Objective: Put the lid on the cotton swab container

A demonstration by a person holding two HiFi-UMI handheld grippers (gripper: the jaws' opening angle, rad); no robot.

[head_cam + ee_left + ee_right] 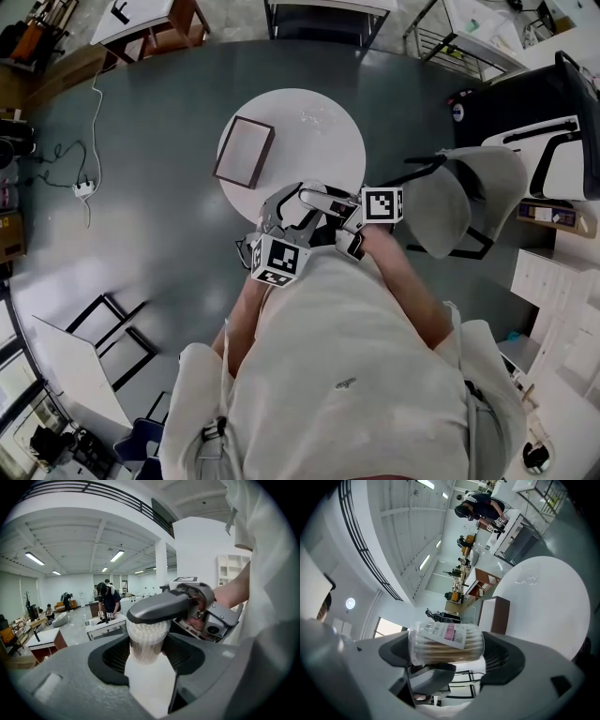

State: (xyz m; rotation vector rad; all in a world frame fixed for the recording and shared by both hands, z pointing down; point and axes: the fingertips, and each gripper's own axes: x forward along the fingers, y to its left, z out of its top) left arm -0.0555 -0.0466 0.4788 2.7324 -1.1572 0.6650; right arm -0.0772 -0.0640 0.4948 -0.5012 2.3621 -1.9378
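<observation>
The cotton swab container [447, 644] is a clear round tub packed with swabs, with a white and pink label. It lies crosswise between the jaws of my right gripper [447, 651], one end against each pad. Its clear left end [413, 645] looks like the lid, but I cannot tell for sure. My left gripper [147, 651] is shut on the sides of the container [147, 639]. One right gripper finger [164, 606] lies flat over its top. In the head view my left gripper [286, 214] and right gripper [323, 202] meet above the table's near edge.
The round white table [319, 131] bears a flat brown-framed board [244, 152] at its left. A grey chair [459, 206] stands to the right of the table. Dark grey floor lies all round, with desks and people at work further off.
</observation>
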